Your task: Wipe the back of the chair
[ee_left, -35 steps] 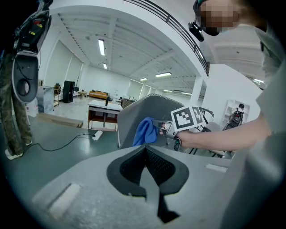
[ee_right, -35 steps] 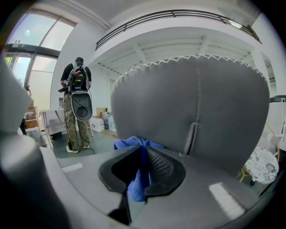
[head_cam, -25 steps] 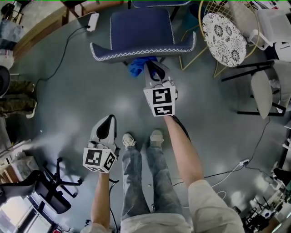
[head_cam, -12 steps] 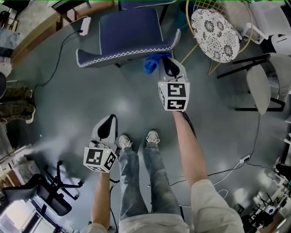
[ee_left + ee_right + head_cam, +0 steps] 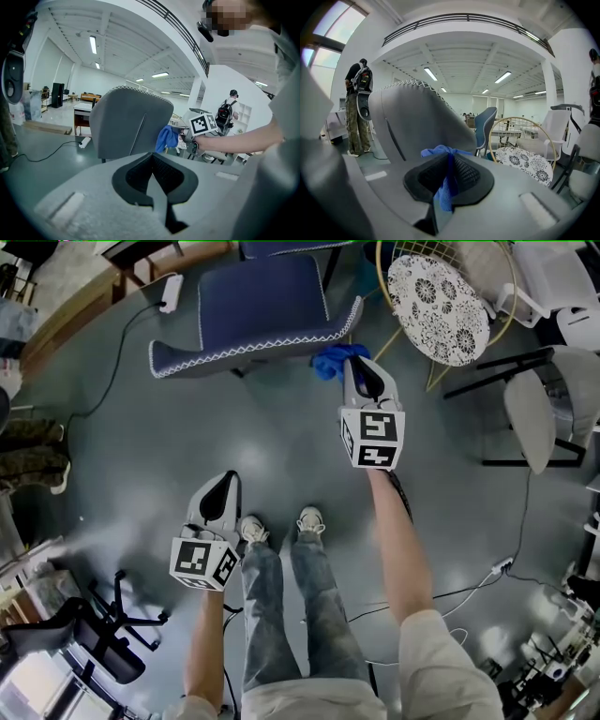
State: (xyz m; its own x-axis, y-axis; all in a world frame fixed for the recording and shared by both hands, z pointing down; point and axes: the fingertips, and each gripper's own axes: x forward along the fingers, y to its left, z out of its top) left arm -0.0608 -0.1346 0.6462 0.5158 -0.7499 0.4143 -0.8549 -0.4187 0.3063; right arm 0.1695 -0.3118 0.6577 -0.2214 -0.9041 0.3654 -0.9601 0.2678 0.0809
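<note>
The blue-grey chair stands ahead of me, its back with white stitched trim facing me; the chair back fills the centre of the left gripper view and shows as the chair back in the right gripper view. My right gripper is shut on a blue cloth, held against the right end of the chair back. The cloth hangs pinched between the jaws. My left gripper hangs low over the floor by my left foot, shut and holding nothing.
A round gold-wire chair with a patterned cushion stands right of the blue chair. A white-seated stool is at far right. A power strip and cable lie at the left. A black office chair base sits lower left.
My right gripper has carried the blue cloth rightward along the chair back, from its middle to its right end. The left gripper has stayed put.
</note>
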